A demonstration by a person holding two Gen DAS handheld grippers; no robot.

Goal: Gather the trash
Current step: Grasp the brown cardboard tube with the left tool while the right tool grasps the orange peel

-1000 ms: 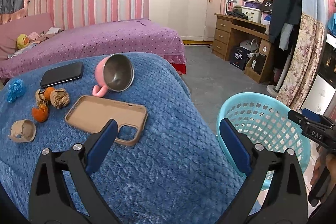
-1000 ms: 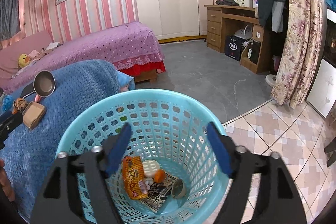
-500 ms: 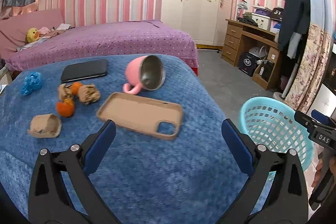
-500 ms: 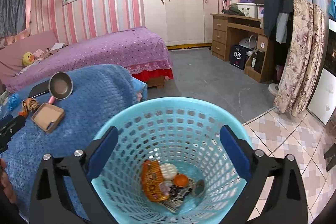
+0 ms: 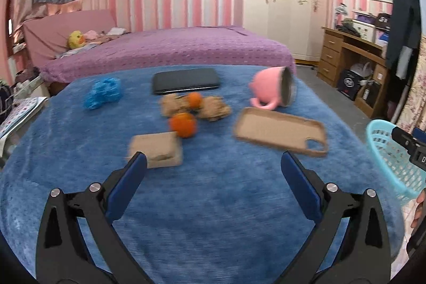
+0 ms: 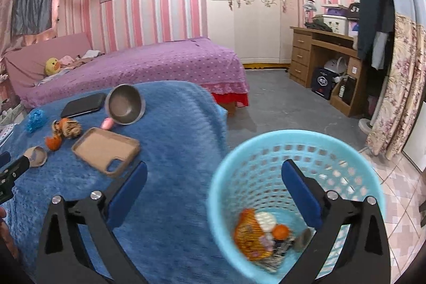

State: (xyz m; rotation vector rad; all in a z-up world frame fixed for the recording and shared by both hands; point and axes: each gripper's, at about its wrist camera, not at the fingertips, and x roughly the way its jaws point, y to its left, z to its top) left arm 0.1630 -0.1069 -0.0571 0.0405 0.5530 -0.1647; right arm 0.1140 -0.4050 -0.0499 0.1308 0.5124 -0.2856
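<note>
Left wrist view: left tool [image 5: 213, 167] agape and empty above desk [image 5: 213, 217], scraps [image 5: 155, 148] ahead, risking grabbing phone case [image 5: 279, 131] instead of trash; right wrist view: right tool [image 6: 213, 176] opening, empty, by basket [image 6: 293, 140], risking knocking it over.
</note>
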